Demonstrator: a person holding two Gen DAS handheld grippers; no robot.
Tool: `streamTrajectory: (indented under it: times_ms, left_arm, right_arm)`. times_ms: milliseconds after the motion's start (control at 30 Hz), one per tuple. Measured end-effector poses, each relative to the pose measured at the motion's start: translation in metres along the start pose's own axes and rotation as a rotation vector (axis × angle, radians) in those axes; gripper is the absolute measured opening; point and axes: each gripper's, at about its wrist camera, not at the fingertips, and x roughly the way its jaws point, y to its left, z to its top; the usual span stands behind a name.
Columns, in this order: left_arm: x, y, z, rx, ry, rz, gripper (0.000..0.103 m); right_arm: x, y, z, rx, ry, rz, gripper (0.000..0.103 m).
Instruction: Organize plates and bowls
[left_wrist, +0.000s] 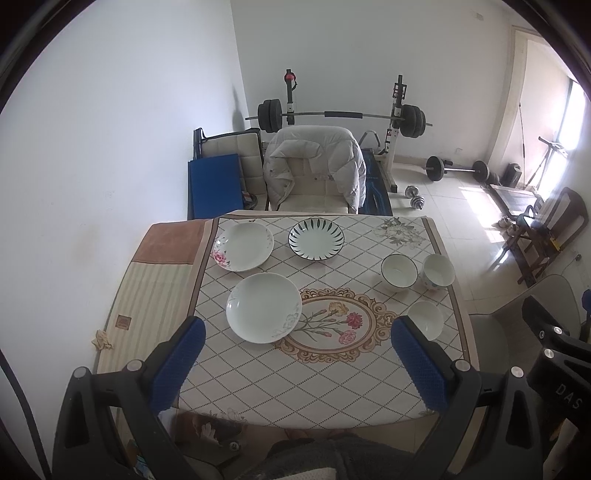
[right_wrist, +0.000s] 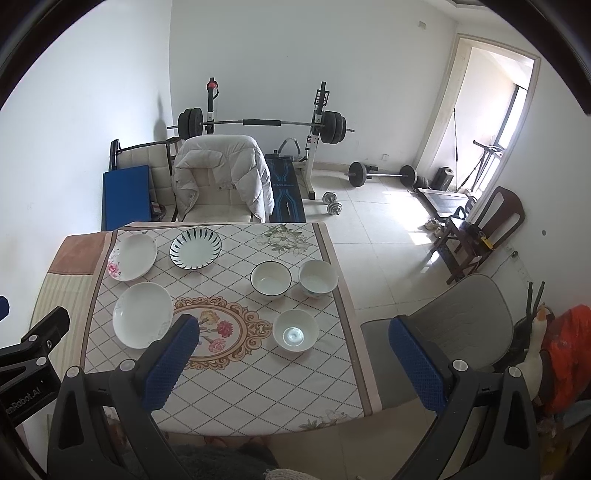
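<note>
White plates (left_wrist: 263, 307) and bowls (right_wrist: 295, 329) sit on the tabletop (left_wrist: 295, 387) beyond both wide-open, empty jaws — only the right wrist view shows the nearest bowl's bluish bottom.

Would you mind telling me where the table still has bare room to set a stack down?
The near strip of the table below the near plate and small bowl is bare, as is the far right corner beyond the two bowls. The far left is crowded: the rose plate and striped plate sit close.

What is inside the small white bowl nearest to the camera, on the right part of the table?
The small white bowl holds no object; only a pale bluish patch shows at its bottom, perhaps a reflection. No view shows what lies beneath it.
</note>
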Motion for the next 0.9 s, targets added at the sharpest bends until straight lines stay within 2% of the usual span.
streamTrajectory:
  times_ms: [900]
  left_arm:
    - [-0.0018,0.0018,0.0049,0.006,-0.018,0.003,0.103]
  right_arm:
    - [0.0073,0.0044,0.004,0.013,0.002,0.008,0.103]
